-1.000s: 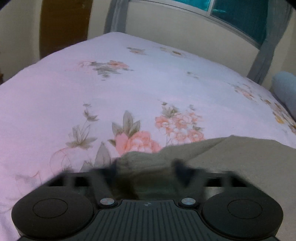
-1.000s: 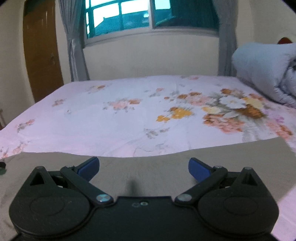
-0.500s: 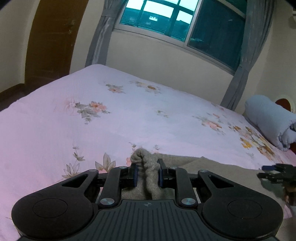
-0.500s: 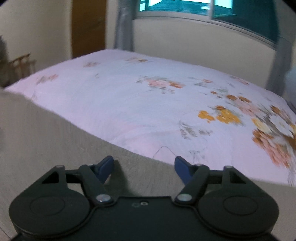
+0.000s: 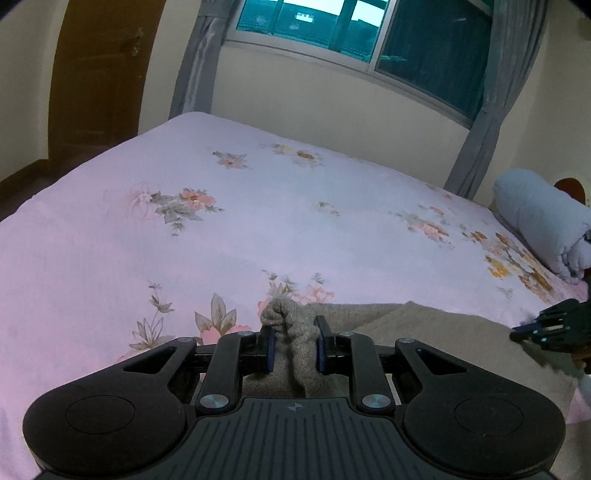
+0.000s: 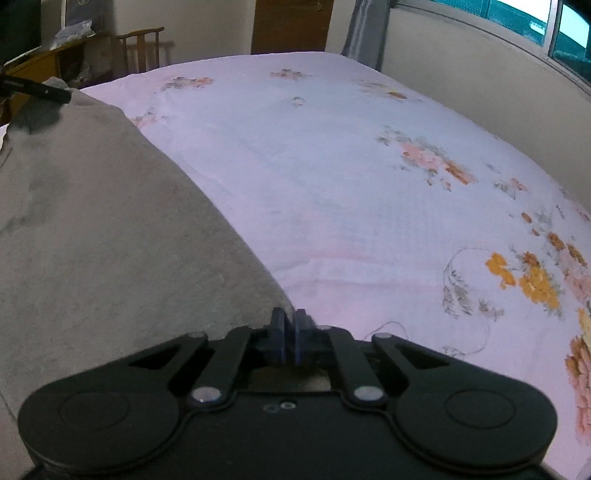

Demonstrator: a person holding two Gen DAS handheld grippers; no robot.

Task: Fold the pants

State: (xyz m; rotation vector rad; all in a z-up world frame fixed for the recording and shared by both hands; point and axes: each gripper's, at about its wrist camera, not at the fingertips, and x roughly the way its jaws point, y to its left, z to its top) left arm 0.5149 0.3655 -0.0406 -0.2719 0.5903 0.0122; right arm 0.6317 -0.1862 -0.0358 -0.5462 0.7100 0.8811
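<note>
Bed (image 5: 258,229), largest item: covered by a pale pink sheet printed with scattered flower sprays in pink, orange and grey-green; fills most of both wrist views. Window (image 5: 369,33) with grey curtains (image 5: 195,66) on the wall behind the bed; brown wooden door (image 5: 99,70) to the left of it. Rolled pale blue quilt (image 5: 543,218) at the right edge of the bed in the left wrist view. Wooden chair (image 6: 142,48) and other furniture beyond the bed's far corner in the right wrist view. Pants (image 6: 92,240): grey-beige knit fabric, lying along the near edge of the bed, spread between the two grippers; in the right wrist view the cloth fills the left half and rises toward the far left, where a dark gripper tip touches its upper end. Left gripper (image 5: 293,343): black body, blue pads, jaws drawn in on a bunched-up fold of the pants that stands up between the fingers (image 5: 269,349), lifted off the sheet. Right gripper (image 6: 289,334): black body, blue pads, jaws have just been closing and now stand nearly together at the edge of the pants where cloth meets sheet; a thin edge of fabric appears pinched between them; seen also at the right margin of the left wrist view, resting over the cloth.
</note>
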